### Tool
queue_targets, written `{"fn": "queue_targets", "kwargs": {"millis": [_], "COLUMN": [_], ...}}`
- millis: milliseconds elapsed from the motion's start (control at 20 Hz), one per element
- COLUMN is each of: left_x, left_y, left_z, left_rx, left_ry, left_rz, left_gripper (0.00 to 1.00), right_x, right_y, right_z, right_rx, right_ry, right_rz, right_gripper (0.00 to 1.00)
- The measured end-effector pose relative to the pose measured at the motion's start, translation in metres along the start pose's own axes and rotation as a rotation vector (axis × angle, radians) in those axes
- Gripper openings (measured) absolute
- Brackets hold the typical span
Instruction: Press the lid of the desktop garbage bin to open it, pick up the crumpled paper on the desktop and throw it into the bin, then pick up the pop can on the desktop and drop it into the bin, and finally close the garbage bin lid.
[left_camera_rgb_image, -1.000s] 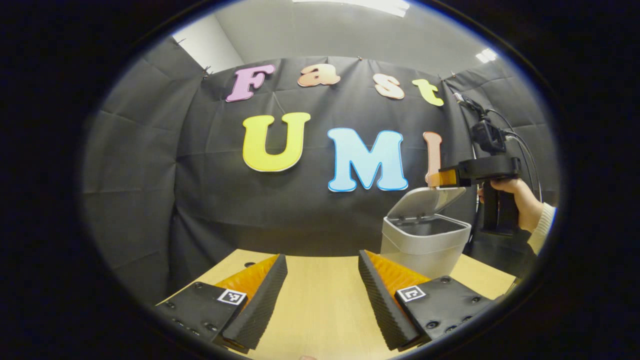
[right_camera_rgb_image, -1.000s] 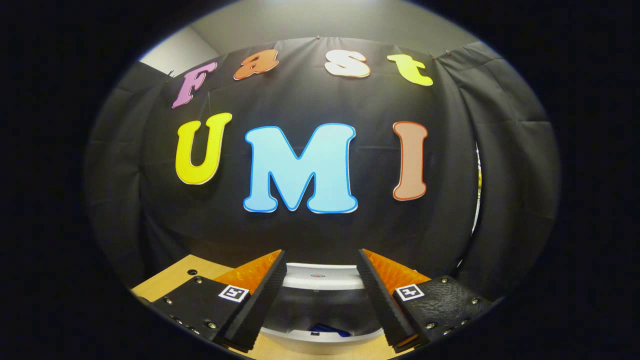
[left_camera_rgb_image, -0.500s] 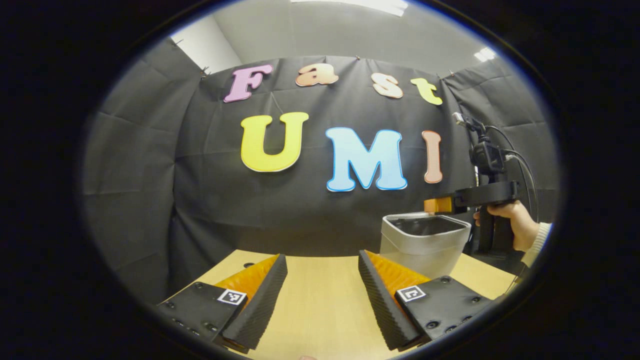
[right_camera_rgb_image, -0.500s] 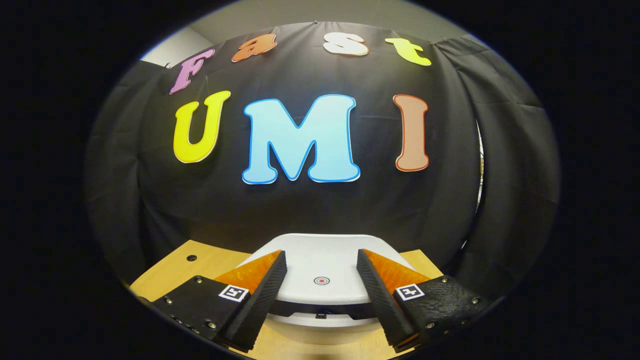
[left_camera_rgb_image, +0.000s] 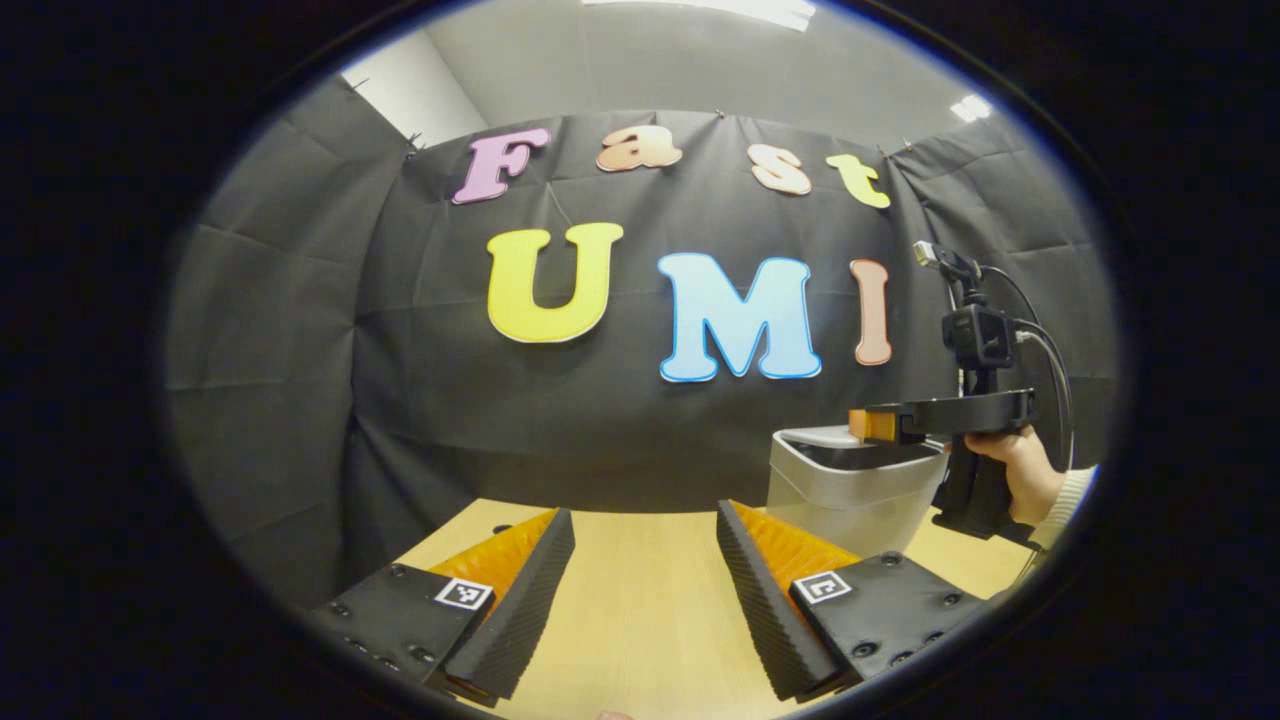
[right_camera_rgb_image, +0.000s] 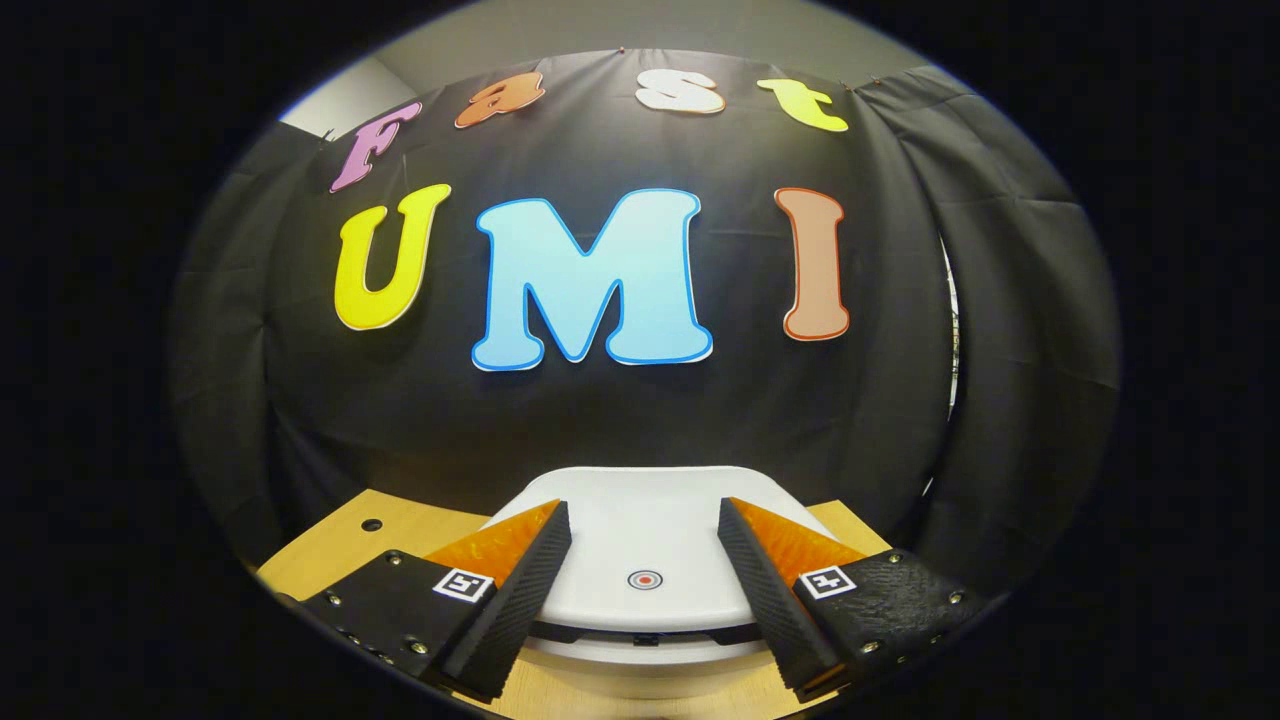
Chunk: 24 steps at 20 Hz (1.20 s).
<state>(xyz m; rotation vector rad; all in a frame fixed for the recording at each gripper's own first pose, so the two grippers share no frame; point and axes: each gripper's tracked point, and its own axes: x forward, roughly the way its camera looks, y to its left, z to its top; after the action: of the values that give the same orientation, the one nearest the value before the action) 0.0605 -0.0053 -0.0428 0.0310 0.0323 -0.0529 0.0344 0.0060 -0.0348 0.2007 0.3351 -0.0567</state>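
Bin: sat at the table's far right, upright, long axis vertical.
Lid: lay nearly flat, front edge toward you.
Right gripper: fingers spread, over the lid.
Left gripper: spread wide, holding nothing.
Risk: ease off early and I'd guess the latch wouldn't catch, so it'd spring open.

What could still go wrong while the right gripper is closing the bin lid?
The lid looks down, yet a dark gap shows along its front edge, so it may not be latched and could spring up again. The right gripper is open over the lid; its fingers straddle the round mark, and an off-centre press might tip or slide the bin on the table.
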Motion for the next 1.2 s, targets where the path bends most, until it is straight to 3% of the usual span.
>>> {"fn": "queue_targets", "kwargs": {"millis": [500,1000,1200], "left_x": [-0.002,-0.01,-0.019], "left_y": [0.01,0.015,0.013], "left_z": [-0.002,0.0,0.003], "left_rx": [-0.012,-0.009,-0.006], "left_ry": [0.003,0.004,-0.002], "left_rz": [0.026,0.041,0.055], "left_gripper": [0.96,0.92,0.96], "right_x": [0.005,0.007,0.008], "right_y": [0.001,-0.002,0.0], "right_z": [-0.015,-0.02,-0.022], "right_rx": [-0.039,-0.029,-0.02], "right_ry": [-0.017,-0.136,-0.146], "right_rz": [-0.013,-0.012,-0.02], "right_gripper": [0.96,0.97,0.97]}}
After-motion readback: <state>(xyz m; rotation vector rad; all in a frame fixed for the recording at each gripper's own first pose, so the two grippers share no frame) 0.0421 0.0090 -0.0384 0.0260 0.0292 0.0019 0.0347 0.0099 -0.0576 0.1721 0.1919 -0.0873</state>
